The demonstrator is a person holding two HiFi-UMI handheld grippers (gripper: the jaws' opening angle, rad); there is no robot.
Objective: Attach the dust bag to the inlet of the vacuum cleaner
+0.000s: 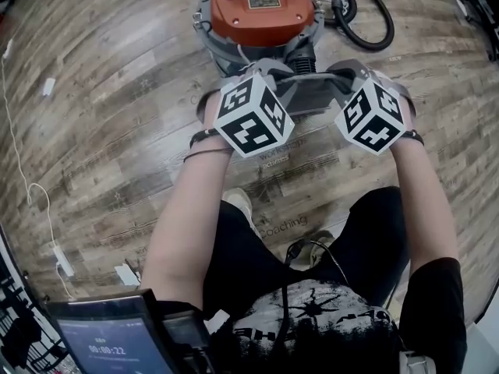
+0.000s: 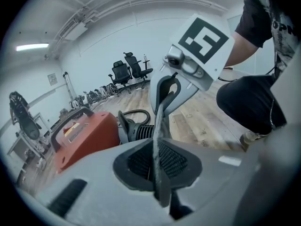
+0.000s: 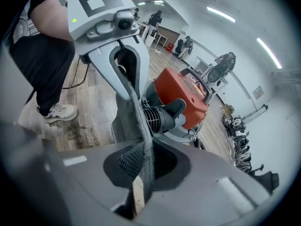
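The orange vacuum cleaner (image 1: 261, 10) stands on the wood floor ahead of me. Its ribbed black inlet (image 3: 160, 118) faces the grippers. A grey dust bag (image 1: 312, 96) hangs stretched between the two grippers, just in front of the machine. My left gripper (image 2: 158, 147) is shut on one thin edge of the bag (image 2: 160, 117). The right gripper (image 3: 143, 161) is shut on the opposite edge, and the bag's grey fabric (image 3: 123, 121) hangs below it. Each gripper view shows the other gripper across the bag: the right gripper (image 2: 171, 91) and the left gripper (image 3: 126, 79). The bag's opening is hidden.
A black hose (image 1: 374, 22) loops on the floor right of the vacuum cleaner. A white cable (image 1: 31, 197) and a small adapter (image 1: 61, 259) lie at the left. My legs and a shoe (image 1: 238, 201) are directly below the grippers. Office chairs (image 2: 127, 72) stand far off.
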